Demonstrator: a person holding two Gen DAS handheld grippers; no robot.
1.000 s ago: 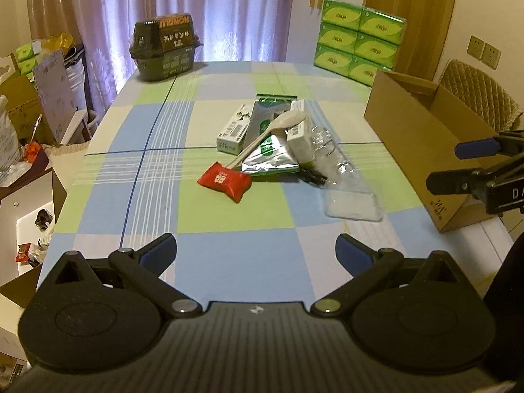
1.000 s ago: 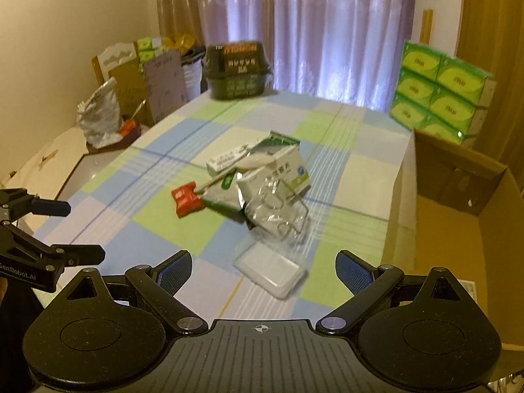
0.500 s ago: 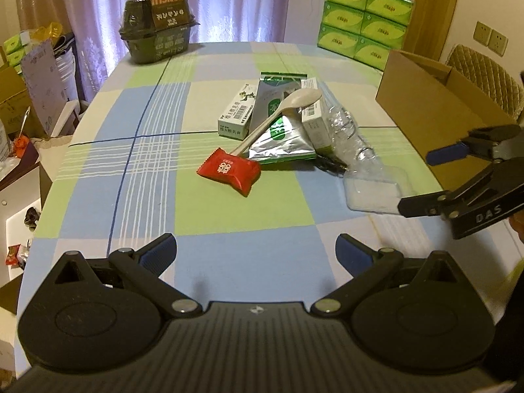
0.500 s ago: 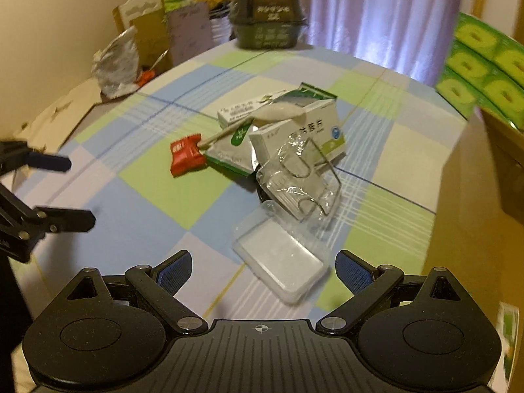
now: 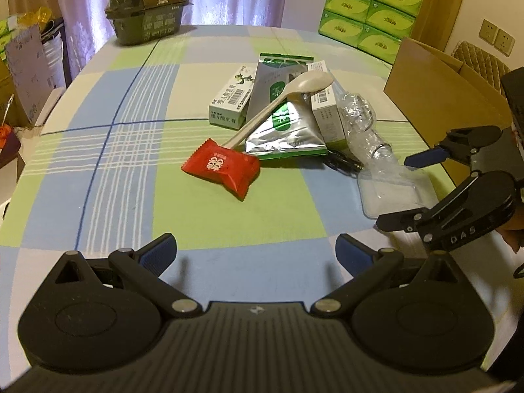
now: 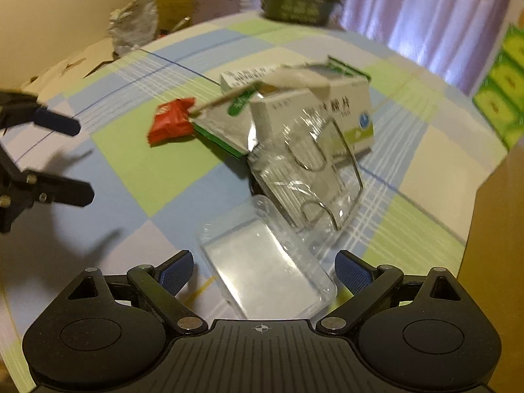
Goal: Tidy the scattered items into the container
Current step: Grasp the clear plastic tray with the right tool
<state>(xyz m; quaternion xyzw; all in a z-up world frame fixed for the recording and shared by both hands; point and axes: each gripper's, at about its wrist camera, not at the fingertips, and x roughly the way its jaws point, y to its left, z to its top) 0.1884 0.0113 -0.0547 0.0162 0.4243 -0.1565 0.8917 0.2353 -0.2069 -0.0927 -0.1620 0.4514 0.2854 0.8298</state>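
- Clear shallow plastic tray (image 6: 265,281) lies on the checked tablecloth (image 5: 229,216), nearest the pile's edge, so easiest to take first
- Right gripper (image 6: 263,270) straddles it, fingers spread; nothing pinched
- Left gripper (image 5: 255,255) spread, empty
- Brown cardboard box (image 5: 442,88) waits beside

The checked tablecloth (image 5: 131,170) looks smooth and faintly sheeny. The red sachet (image 5: 221,167) is glossy film, the silver pouch (image 5: 288,127) shiny foil. The clamshell tray (image 6: 265,262) is clear glossy plastic, the cardboard box (image 5: 439,88) matt brown, the spoon (image 5: 285,98) matt beige.
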